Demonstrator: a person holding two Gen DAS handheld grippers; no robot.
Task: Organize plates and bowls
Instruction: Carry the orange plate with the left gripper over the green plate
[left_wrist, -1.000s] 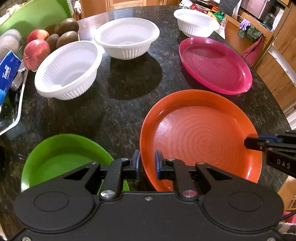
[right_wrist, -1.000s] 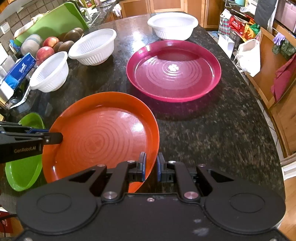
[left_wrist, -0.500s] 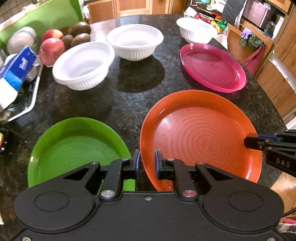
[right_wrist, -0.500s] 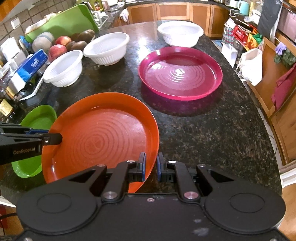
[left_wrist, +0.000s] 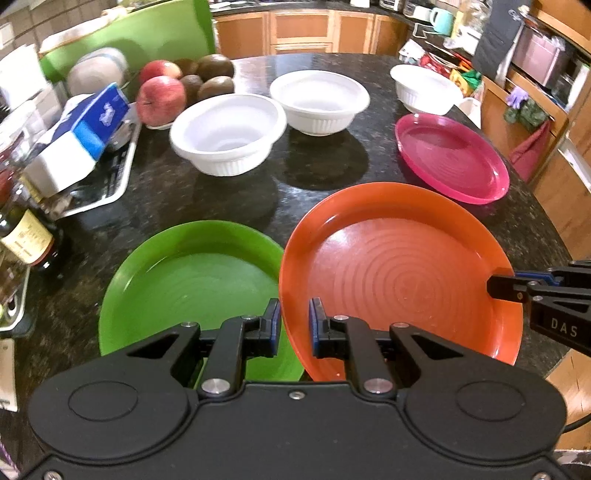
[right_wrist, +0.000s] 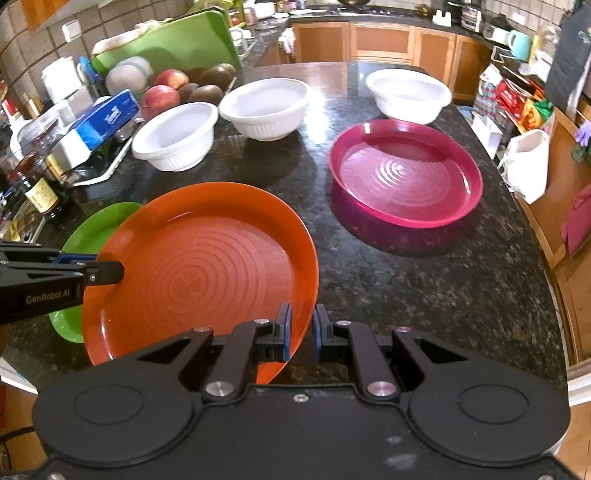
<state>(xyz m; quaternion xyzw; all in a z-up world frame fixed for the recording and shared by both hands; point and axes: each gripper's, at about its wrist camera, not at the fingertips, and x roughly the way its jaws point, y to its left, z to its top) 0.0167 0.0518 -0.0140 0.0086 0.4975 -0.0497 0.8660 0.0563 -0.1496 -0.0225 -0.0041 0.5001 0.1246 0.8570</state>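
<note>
Both grippers hold an orange plate (left_wrist: 399, 273) by opposite rims, lifted above the dark counter; it also shows in the right wrist view (right_wrist: 199, 273). My left gripper (left_wrist: 293, 323) is shut on its left rim and my right gripper (right_wrist: 302, 328) is shut on its right rim. A green plate (left_wrist: 192, 280) lies on the counter beside and partly under the orange one. A magenta plate (right_wrist: 404, 173) lies farther right. Three white bowls stand behind: one at the left (left_wrist: 229, 131), one in the middle (left_wrist: 319, 99), one at the far right (left_wrist: 424, 88).
Apples and kiwis (left_wrist: 162, 94) sit at the back left by a green cutting board (left_wrist: 140, 37). A tray with a tissue box (left_wrist: 81, 136) and a bottle (left_wrist: 29, 236) line the left edge. The counter's curved edge (right_wrist: 554, 314) drops off on the right.
Both grippers have risen and drawn back with the orange plate. More of the green plate and the far counter has come into view.
</note>
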